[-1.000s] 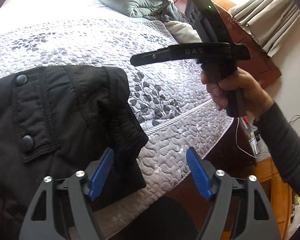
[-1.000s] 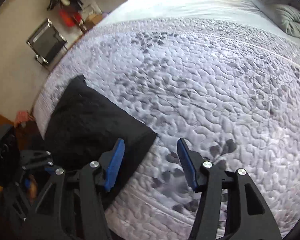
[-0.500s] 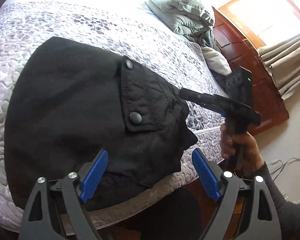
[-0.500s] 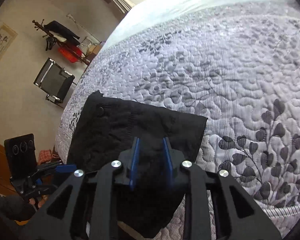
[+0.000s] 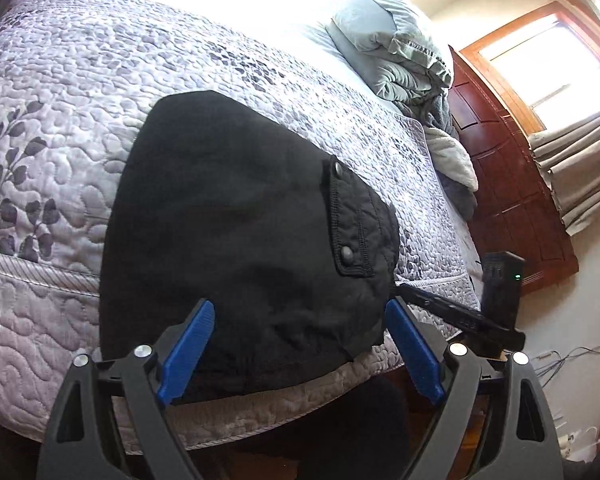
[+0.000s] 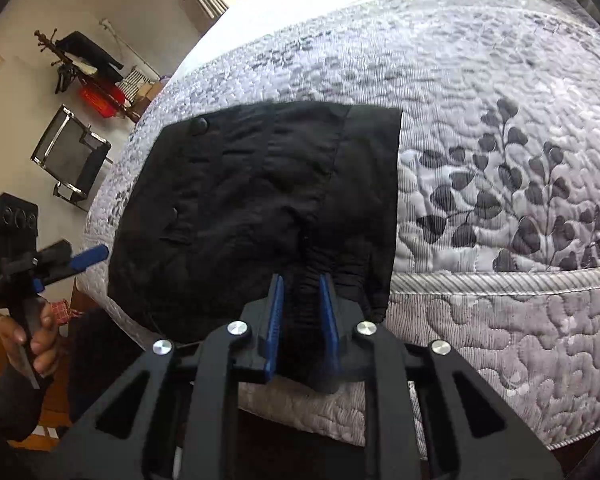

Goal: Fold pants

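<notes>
Bed (image 6: 500, 80), pants (image 6: 240, 200) in right tool (image 6: 300, 312)

We see black pants (image 5: 236, 240) w/ black snap buttons on a grey-white quilted bedspread (image 5: 60, 120) w/ dark grey leaf print. Gripper pads (image 5: 188, 352) blue, frames black. Comforter (image 5: 392, 56) pale grey-green. Headboard (image 5: 512, 184) reddish-brown wood; curtains (image 5: 576, 168) beige. Red crate (image 6: 100, 98) by wall.
</notes>
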The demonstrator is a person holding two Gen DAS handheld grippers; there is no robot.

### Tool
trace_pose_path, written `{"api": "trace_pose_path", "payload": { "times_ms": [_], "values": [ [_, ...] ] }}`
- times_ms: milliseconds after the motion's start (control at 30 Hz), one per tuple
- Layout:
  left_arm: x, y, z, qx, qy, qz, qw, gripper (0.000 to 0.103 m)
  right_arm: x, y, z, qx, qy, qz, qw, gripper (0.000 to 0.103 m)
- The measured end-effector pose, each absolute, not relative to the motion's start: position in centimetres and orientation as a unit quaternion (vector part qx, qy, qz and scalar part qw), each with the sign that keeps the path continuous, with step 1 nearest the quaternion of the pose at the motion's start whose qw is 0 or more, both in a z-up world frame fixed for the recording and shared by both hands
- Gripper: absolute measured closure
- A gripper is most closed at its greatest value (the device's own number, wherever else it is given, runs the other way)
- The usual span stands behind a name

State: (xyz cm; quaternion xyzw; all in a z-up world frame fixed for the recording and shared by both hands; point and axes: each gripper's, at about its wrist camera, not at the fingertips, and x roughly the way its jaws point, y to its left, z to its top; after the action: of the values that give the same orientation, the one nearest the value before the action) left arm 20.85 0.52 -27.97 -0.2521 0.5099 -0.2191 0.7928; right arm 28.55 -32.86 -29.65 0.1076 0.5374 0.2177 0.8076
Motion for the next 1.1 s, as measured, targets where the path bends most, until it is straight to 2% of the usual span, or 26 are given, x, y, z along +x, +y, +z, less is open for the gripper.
{"api": "trace_pose_path", "payload": {
  "times_ms": [67,200,300,333,367,433,500,533,567,600,700,800,933,1100],
  "values": [
    [20.9,1.7,-27.9,-0.248,0.509,-0.208,0.798,0.012,28.6,-32.1,-27.7,0.102,0.515,0.221,0.822,0.065],
    [21.8,3.8,-28.1,-0.233,0.516,-0.182,0.804,0.010,30.1,-30.2,-27.8,0.129,0.497,0.240,0.824,0.062],
    [22.5,5.8,-28.0,-0.221,0.521,-0.166,0.808,0.010,31.2,-29.1,-30.7,0.126,0.523,0.234,0.810,0.065],
    [22.9,6.6,-28.0,-0.215,0.522,-0.161,0.810,0.009,31.5,-29.1,-32.1,0.117,0.541,0.219,0.804,0.077],
    [23.2,7.5,-28.0,-0.212,0.522,-0.156,0.811,0.008,31.3,-29.4,-33.1,0.113,0.546,0.212,0.803,0.081],
    [23.9,9.3,-28.3,-0.212,0.525,-0.150,0.810,0.007,31.0,-30.4,-33.2,0.134,0.550,0.214,0.796,0.081],
    [25.0,11.0,-28.8,-0.217,0.532,-0.154,0.804,0.007,30.9,-31.4,-32.4,0.163,0.554,0.225,0.785,0.074],
    [25.7,11.6,-29.2,-0.227,0.535,-0.163,0.797,0.007,30.8,-32.1,-31.8,0.188,0.552,0.237,0.777,0.052],
    [26.4,12.2,-29.7,-0.242,0.539,-0.176,0.787,0.007,30.7,-33.0,-31.0,0.212,0.548,0.245,0.771,0.019],
    [27.2,12.7,-30.4,-0.257,0.544,-0.189,0.776,0.007,30.7,-33.8,-30.2,0.228,0.543,0.246,0.769,0.008],
    [29.4,13.3,-32.3,-0.298,0.561,-0.223,0.740,0.007,31.7,-37.0,-30.0,0.302,0.554,0.253,0.734,0.004],
    [31.2,12.7,-34.5,-0.325,0.579,-0.266,0.699,0.007,33.0,-39.6,-32.4,0.368,0.589,0.237,0.679,0.003],
    [32.4,11.3,-36.4,-0.333,0.598,-0.301,0.664,0.007,33.9,-40.2,-36.1,0.383,0.627,0.222,0.642,0.003],
    [33.1,10.6,-38.3,-0.345,0.613,-0.320,0.635,0.007,35.3,-37.3,-38.0,0.388,0.634,0.267,0.614,0.003]
  ]
}}
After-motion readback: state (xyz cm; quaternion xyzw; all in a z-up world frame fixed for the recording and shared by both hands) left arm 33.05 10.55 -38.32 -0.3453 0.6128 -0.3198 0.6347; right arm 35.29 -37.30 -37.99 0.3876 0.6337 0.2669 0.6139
